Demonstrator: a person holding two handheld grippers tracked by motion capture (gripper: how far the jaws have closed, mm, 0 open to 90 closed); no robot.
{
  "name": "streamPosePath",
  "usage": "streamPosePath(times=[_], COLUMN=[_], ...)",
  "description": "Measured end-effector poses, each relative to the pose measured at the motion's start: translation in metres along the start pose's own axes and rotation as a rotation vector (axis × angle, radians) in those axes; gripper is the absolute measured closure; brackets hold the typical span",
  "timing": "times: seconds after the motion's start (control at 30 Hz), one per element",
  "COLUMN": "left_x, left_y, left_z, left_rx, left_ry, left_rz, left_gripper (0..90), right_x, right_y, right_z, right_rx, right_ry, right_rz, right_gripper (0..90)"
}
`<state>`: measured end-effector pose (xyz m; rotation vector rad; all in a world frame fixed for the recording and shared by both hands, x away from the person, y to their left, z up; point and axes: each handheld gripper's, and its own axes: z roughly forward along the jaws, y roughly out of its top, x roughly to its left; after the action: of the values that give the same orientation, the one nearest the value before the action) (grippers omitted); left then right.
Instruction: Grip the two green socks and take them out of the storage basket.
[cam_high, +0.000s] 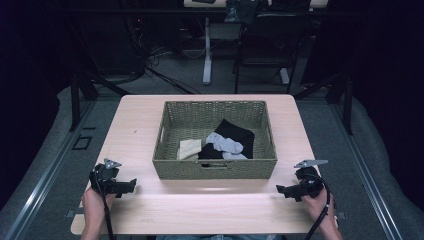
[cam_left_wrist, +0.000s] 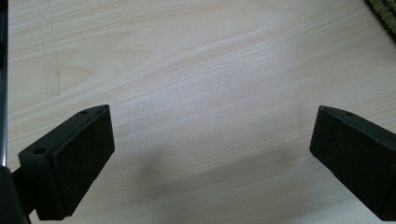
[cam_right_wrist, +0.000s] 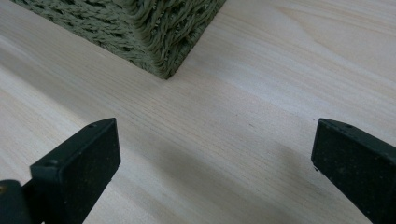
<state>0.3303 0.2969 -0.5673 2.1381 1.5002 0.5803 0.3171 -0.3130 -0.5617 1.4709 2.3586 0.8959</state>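
Socks (cam_high: 226, 142), mixed black, grey and cream: all lying in your woven basket (cam_high: 215, 170) mid-table, none handled yet. Left gripper (cam_high: 129, 186) and right gripper (cam_high: 282, 190): jaws spread wide, empty, resting either side.

No text, label, brand, number or sign could be read anywhere.
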Motion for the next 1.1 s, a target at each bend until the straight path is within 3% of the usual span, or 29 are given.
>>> streamPosePath(times=[0.43,0.7,0.9,1.1], left_x=[0.002,0.0,0.002,-0.001], left_y=[-0.002,0.006,0.014,0.027], left_z=[-0.003,-0.005,-0.02,-0.036], left_rx=[-0.006,-0.011,-0.052,-0.065], left_ry=[-0.011,-0.02,-0.042,-0.074], left_rz=[-0.005,-0.002,-0.016,0.004], left_gripper=[0.0,0.0,0.0,0.0], right_x=[0.003,0.001,0.002,0.002], right_y=[0.002,-0.003,-0.003,-0.004], right_z=[0.0,-0.003,-0.002,-0.001], right_rx=[0.003,0.0,0.007,0.011], right_ry=[-0.002,-0.009,-0.01,-0.013], right_rz=[-0.015,-0.002,0.002,0.006], right_gripper=[0.7,0.8,0.7,0.8])
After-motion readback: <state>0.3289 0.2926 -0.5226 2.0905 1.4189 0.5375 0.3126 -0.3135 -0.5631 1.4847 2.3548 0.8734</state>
